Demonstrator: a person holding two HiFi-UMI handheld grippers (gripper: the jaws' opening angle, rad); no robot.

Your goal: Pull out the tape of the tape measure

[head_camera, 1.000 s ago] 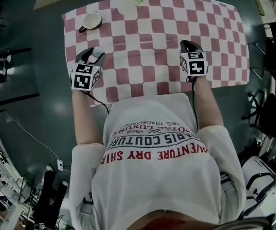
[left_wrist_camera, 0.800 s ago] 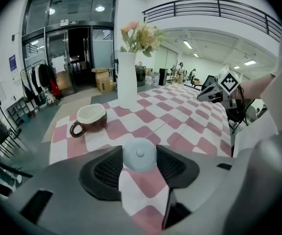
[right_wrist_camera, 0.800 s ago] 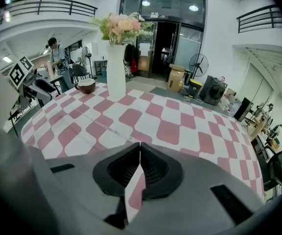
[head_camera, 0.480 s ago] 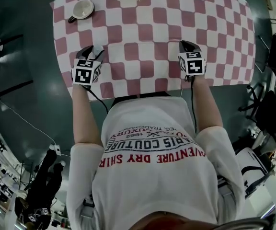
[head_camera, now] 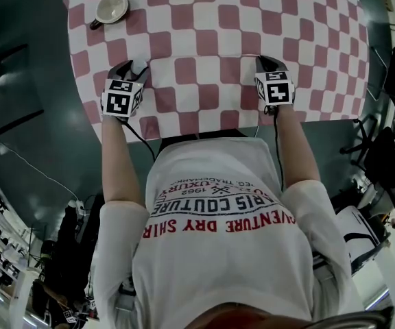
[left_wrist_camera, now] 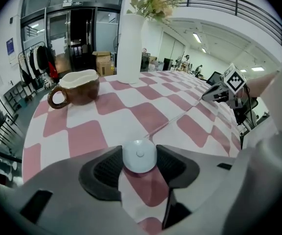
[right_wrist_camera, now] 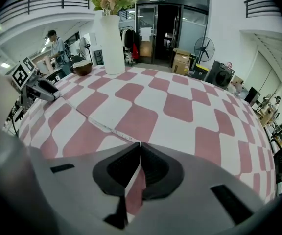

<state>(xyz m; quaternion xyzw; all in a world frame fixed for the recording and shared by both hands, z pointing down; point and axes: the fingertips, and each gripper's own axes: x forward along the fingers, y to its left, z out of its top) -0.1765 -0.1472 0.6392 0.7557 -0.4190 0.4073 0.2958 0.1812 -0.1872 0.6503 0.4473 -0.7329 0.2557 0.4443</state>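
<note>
A small round white tape measure (left_wrist_camera: 140, 155) sits between the jaws of my left gripper (left_wrist_camera: 140, 152), which are shut on its sides; it shows in the head view as the tape measure (head_camera: 139, 66) at my left gripper (head_camera: 132, 70). Its thin pale tape (left_wrist_camera: 180, 120) runs low over the red-and-white checked table (head_camera: 211, 26) to my right gripper (left_wrist_camera: 214, 93). The tape (right_wrist_camera: 102, 126) ends at the tips of my right gripper (right_wrist_camera: 139, 145), which is shut on it. My right gripper (head_camera: 267, 62) is level with the left, near the table's front edge.
A brown cup (head_camera: 110, 7) stands at the far left of the table, seen as the cup (left_wrist_camera: 77, 87) ahead of the left gripper. A tall white vase (left_wrist_camera: 130, 40) with flowers stands at the far middle, the vase (right_wrist_camera: 110, 43). The front table edge (head_camera: 184, 134) is close to both grippers.
Both grippers keep their places on the table and their grips. Only the head view has shifted, so the table sits higher in the picture.
</note>
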